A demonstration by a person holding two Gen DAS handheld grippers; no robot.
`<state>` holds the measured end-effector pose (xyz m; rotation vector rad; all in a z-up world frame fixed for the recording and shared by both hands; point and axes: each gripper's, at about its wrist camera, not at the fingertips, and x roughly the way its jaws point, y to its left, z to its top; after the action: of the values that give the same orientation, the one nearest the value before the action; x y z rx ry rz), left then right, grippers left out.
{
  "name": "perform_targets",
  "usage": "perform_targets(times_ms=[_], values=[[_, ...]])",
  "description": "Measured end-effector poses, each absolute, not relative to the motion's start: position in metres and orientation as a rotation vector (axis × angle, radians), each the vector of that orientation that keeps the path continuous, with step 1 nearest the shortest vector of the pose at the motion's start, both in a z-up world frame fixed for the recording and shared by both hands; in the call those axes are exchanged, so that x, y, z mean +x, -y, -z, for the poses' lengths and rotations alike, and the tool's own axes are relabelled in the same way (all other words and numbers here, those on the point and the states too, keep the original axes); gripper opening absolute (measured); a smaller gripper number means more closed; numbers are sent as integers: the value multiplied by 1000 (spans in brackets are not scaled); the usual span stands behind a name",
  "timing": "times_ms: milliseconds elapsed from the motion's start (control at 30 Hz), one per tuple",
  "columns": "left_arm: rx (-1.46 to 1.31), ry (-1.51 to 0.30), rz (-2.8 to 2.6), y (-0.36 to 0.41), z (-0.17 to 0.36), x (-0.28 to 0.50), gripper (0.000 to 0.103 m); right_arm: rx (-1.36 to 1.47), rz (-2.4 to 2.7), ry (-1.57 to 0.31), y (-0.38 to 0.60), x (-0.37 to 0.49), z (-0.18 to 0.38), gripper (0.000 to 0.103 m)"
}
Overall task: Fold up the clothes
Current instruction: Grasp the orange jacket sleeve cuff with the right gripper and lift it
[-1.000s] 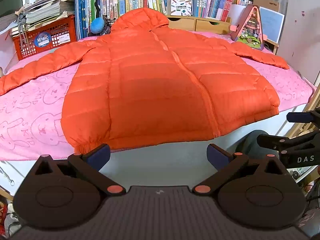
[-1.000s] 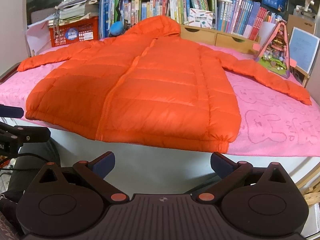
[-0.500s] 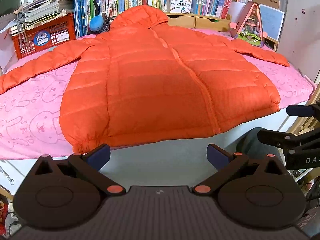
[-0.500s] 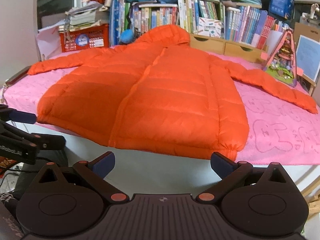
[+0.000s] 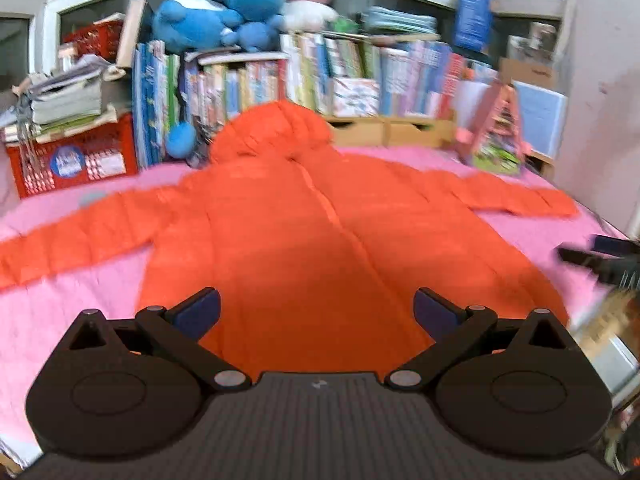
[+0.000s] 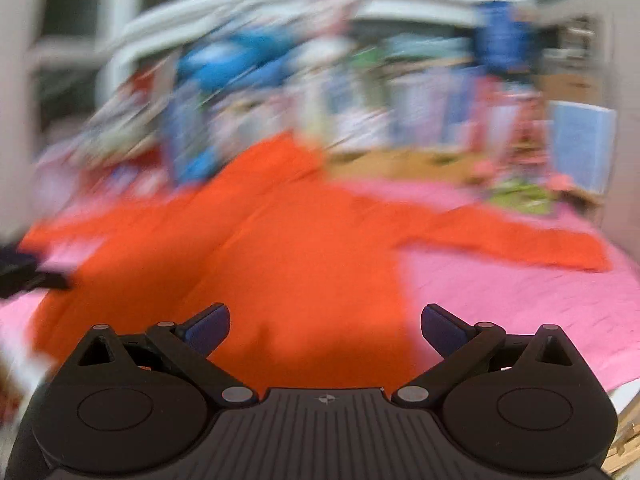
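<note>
The jacket (image 5: pixel 320 240) lay flat on the pink cover (image 5: pixel 60 312), sleeves spread, giving access for folding. Left claw (image 5: pixel 316 312) and right claw (image 6: pixel 325 326) hovered over its hem, jaws apart, holding nothing.

No text, label, brand or number could be read in either view.

Left wrist view: the red crate (image 5: pixel 72 158) carried a round blue sticker and a white label, both printed, the lettering too small and blurred to make out. Spines of the shelved books (image 5: pixel 256 84) bore print, none legible. The blue box (image 5: pixel 474 20) on top of the shelf showed pale marks, unreadable.

Right wrist view: heavily motion-blurred throughout; no lettering could be told apart.
</note>
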<state>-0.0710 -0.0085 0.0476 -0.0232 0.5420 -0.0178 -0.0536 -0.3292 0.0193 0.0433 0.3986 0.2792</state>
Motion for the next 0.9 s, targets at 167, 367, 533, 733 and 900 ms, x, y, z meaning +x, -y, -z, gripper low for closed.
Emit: perform_targets(times_ms=[167, 367, 533, 733, 900], values=[[-52, -546, -37, -16, -55, -17, 103, 345, -10, -378, 429, 47, -15, 103], [-110, -605, -133, -53, -28, 23, 103, 505, 181, -445, 498, 136, 10, 103], [-160, -658, -222, -84, -2, 54, 103, 556, 274, -516, 525, 191, 34, 103], [-203, -680, -298, -116, 25, 80, 103, 531, 364, -601, 525, 236, 35, 24], [-167, -661, -300, -112, 27, 77, 103, 504, 194, -553, 482, 230, -6, 11]])
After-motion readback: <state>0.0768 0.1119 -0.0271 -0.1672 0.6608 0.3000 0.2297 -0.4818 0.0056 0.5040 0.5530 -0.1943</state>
